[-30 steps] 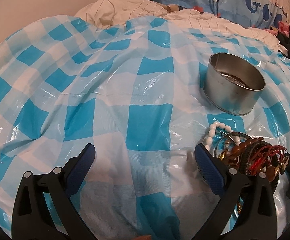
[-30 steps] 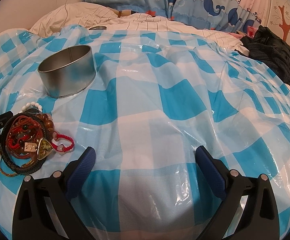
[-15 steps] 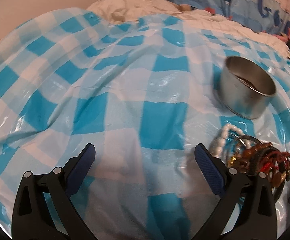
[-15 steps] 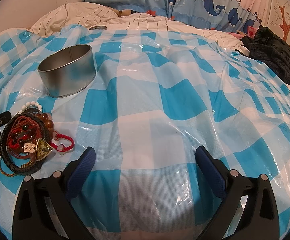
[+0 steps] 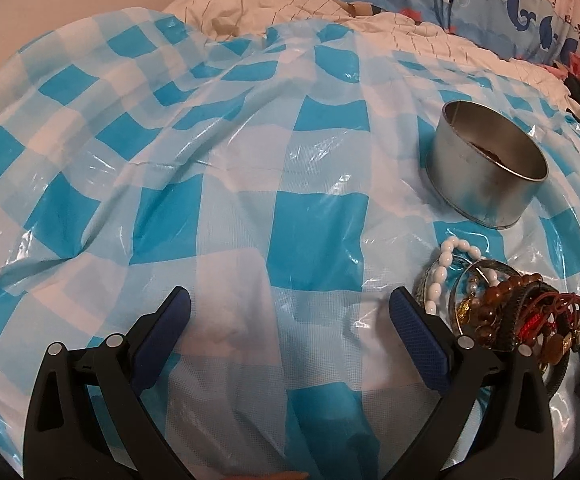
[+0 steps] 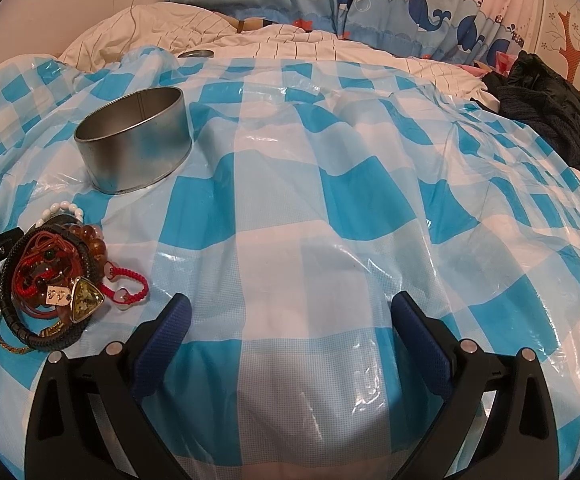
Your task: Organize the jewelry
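Now: left gripper hovering wide open, holding nothing, over checked plastic sheet on bed. Jewelry pile lying just beside its right finger; metal tin sitting near, beyond pile. Right gripper also gaping wide, carrying nothing, pile off to its left. Step likely just starting: nothing being gripped yet. Next move probably calling for singling out one bracelet from tangle, pinching, dropping into tin.

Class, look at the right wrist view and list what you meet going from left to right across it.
Pile of bracelets → round metal tin → open right claw low in the middle, over the blue checked plastic sheet → dark clothing at the far right edge.
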The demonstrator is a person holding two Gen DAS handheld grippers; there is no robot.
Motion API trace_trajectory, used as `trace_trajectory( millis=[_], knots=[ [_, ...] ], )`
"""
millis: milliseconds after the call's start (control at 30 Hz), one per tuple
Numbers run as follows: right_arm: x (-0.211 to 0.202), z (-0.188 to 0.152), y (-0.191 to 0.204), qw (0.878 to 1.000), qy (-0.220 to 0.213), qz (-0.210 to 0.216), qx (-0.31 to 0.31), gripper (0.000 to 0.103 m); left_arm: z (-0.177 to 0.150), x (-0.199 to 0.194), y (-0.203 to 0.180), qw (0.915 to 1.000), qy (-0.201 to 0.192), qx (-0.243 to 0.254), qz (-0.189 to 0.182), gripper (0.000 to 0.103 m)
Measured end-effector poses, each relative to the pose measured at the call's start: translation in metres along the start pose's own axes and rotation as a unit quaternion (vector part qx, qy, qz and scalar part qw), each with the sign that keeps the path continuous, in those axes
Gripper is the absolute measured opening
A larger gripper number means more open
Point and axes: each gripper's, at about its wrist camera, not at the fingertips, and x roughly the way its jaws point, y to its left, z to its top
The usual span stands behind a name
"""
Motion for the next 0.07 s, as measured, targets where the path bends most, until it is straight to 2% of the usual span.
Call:
trace_trajectory(
  millis=[67],
  knots=[
    [0.0005,0.0003,-0.0003,1.0,0.0,-0.001,0.0,0.096,-0.0002,0.0016,-0.0008,1.0,0.003,0.0,0.002,0.096]
  ],
)
